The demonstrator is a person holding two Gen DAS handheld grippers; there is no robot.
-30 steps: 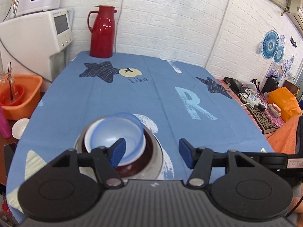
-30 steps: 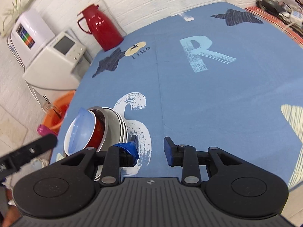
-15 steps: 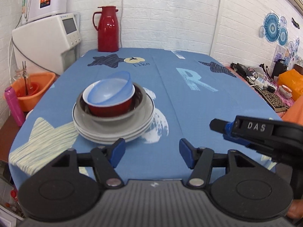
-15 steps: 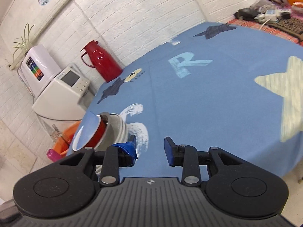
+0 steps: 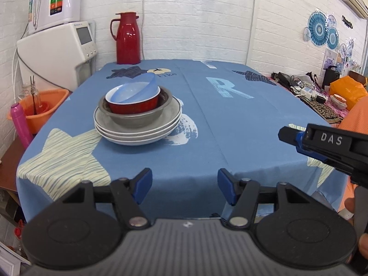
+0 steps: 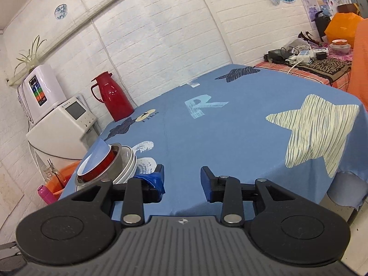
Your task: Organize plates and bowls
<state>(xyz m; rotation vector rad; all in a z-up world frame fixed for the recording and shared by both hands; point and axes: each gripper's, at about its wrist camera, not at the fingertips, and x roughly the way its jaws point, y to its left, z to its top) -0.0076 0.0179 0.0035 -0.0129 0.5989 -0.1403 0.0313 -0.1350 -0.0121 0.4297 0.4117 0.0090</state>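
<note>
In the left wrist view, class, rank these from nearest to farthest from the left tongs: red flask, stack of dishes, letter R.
1. Stack of dishes, front left of the left tongs.
2. Letter R, mid-cloth, slightly right.
3. Red flask, far edge by the wall, left.

Both views are bright and evenly lit by diffuse light whose source lies outside the frames. Shadows are soft: a faint one lies under the stacked plates (image 5: pixel 137 130) on the blue tablecloth (image 5: pixel 230 124). Small highlights glint on the red thermos (image 5: pixel 127 38) and on the rim of the blue bowl (image 5: pixel 138 89). Fisheye distortion bows the brick wall (image 6: pixel 161 34) and the pipe (image 6: pixel 110 2) along it (strongest in the right wrist view), and dark vignetting cuts the corners. Focus is sharp in the mid-distance; the nearest gripper housing is slightly soft, and the bowl stack at the right view's left edge looks smeared.
</note>
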